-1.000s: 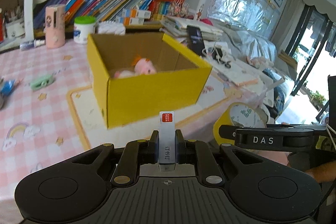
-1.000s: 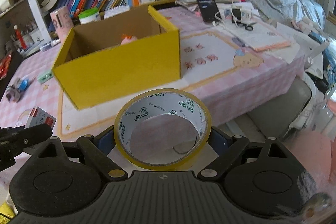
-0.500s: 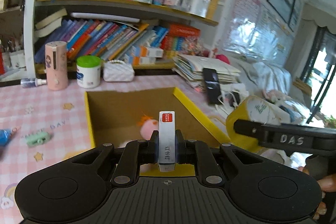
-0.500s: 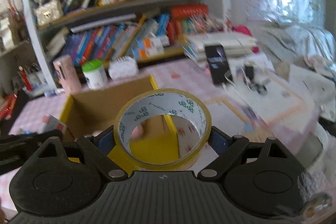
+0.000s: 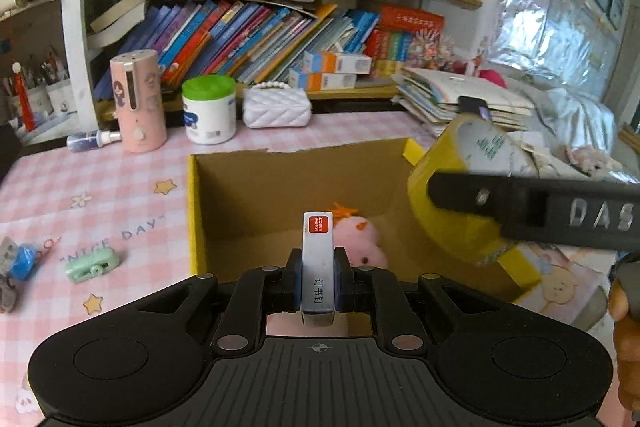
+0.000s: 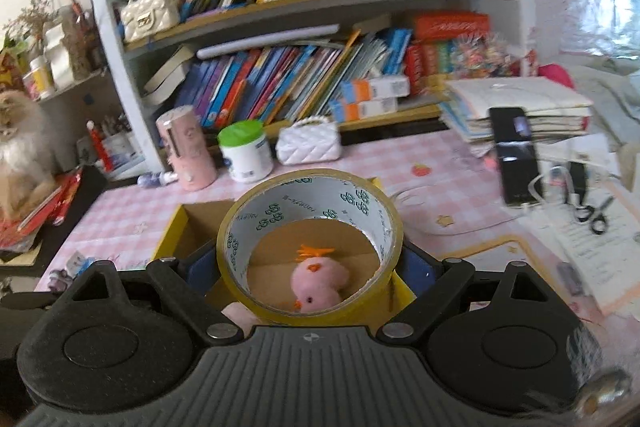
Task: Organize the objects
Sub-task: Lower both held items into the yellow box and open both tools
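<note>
My left gripper (image 5: 318, 281) is shut on a small grey staple box (image 5: 318, 263) with a red label, held above the near wall of the yellow cardboard box (image 5: 280, 195). A pink plush chick (image 5: 358, 239) lies inside the box. My right gripper (image 6: 310, 263) is shut on a roll of yellow tape (image 6: 310, 247), its jaws wide around it, over the yellow cardboard box (image 6: 176, 231). The pink plush chick (image 6: 316, 281) shows through the roll's hole. In the left wrist view the tape roll (image 5: 460, 187) and a right finger (image 5: 540, 211) hang over the box's right wall.
On the pink checked tablecloth (image 5: 80, 187) lie a green clip (image 5: 92, 265), a pink cylinder (image 5: 138, 99), a green-lidded jar (image 5: 208, 109) and a white purse (image 5: 276, 107). Bookshelves rise behind. A phone (image 6: 516, 155), scissors (image 6: 596, 215) and papers lie right. A cat (image 6: 20, 155) sits left.
Both grippers have moved forward from the table's near edge to above the yellow box, each still holding its object. The box's inside and the plush chick now show below them.
</note>
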A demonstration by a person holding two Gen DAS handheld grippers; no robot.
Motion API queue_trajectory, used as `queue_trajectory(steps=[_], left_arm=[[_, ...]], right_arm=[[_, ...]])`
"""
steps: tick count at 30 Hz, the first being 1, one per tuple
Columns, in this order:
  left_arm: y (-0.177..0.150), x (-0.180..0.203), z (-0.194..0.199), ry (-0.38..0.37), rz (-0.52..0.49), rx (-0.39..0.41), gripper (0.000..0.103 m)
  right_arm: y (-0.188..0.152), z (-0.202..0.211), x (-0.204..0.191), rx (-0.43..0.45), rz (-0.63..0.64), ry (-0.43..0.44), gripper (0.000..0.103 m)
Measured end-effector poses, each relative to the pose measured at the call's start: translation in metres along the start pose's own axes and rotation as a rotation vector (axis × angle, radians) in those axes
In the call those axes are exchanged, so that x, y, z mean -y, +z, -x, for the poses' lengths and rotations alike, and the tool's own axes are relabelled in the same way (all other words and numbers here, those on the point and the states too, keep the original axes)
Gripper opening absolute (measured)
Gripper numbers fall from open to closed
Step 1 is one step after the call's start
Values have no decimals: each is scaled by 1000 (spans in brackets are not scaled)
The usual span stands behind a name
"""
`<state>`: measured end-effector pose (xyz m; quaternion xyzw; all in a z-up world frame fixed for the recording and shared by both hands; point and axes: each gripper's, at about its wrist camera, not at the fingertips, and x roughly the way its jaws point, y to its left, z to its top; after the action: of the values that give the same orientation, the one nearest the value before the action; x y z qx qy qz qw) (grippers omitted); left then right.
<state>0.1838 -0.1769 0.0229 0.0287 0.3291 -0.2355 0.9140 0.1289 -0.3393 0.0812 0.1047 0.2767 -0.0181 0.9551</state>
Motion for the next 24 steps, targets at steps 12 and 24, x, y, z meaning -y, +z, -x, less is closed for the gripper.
queue_trajectory(steps=[12, 24], left_arm=[[1, 3, -45, 76, -34, -101, 13], [-10, 14, -60, 80, -117, -111, 19]], right_arm=[[-5, -64, -4, -171, 106, 118, 90], [-11, -99, 3, -296, 181, 115, 90]])
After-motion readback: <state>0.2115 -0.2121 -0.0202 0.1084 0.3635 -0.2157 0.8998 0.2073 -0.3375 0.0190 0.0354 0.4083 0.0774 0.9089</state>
